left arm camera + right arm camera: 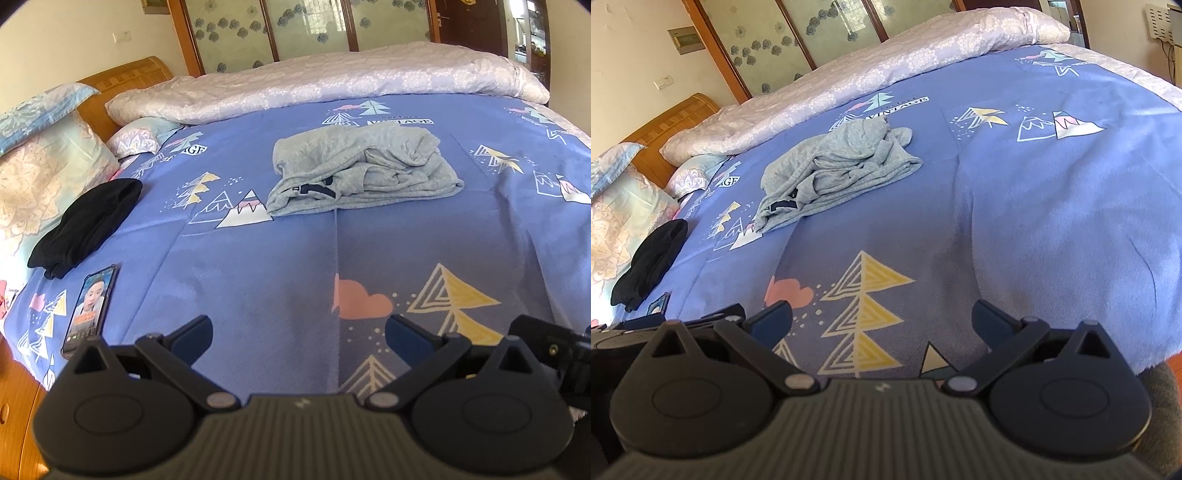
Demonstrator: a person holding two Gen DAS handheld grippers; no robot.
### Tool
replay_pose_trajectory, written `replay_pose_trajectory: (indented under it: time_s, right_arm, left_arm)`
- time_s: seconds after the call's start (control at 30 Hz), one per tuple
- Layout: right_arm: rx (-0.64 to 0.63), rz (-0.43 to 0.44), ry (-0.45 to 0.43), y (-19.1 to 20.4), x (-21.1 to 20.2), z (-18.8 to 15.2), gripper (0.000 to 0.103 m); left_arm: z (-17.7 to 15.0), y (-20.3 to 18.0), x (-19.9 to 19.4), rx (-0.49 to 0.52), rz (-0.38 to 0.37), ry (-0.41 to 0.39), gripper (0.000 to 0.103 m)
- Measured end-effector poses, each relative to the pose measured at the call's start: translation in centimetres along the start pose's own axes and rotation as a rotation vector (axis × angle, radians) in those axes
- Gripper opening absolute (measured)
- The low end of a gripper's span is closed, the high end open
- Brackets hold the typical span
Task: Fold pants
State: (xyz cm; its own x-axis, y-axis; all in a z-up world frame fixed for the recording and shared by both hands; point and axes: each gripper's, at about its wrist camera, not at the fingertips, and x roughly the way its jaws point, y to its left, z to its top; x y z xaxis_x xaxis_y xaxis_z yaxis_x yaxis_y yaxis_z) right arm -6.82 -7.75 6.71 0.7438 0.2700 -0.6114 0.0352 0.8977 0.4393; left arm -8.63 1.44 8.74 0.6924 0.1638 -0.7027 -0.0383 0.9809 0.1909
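Grey pants [364, 168] bunched mid-bed, both grippers clear of them.
Soft knit heap on blue printed sheet [280, 266]; left gripper [299, 334] & right gripper [882, 319] jaws wide apart, empty. Phone [90, 308] partly cut off.

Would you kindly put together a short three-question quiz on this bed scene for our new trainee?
1. True or false: the left gripper and the right gripper each grip the grey pants.
2. Multiple choice: what lies on the blue sheet just ahead of the phone, toward the pillows? A) a black garment B) a red towel C) a white shirt
3. Fill in: the quilt bunched along the far side of the bed is pale ____ with a floral pattern.

Key
1. False: both stand open, short of the pants.
2. A, the black garment.
3. Lilac.
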Motion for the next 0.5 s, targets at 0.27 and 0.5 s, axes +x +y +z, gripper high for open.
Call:
replay_pose_trajectory:
  time_s: [0.27, 0.5]
  right_arm:
    - [0.001, -0.009, -0.011, 0.07, -0.16, 0.05, 0.103]
    - [0.022, -0.018, -0.013, -0.17, -0.14, 0.11, 0.103]
  left_arm:
    - [-0.08, 0.12, 0.28, -0.004, 0.003, 0.021, 0.103]
    - [-0.13, 0.49, 0.73, -0.022, 0.0, 0.055, 0.103]
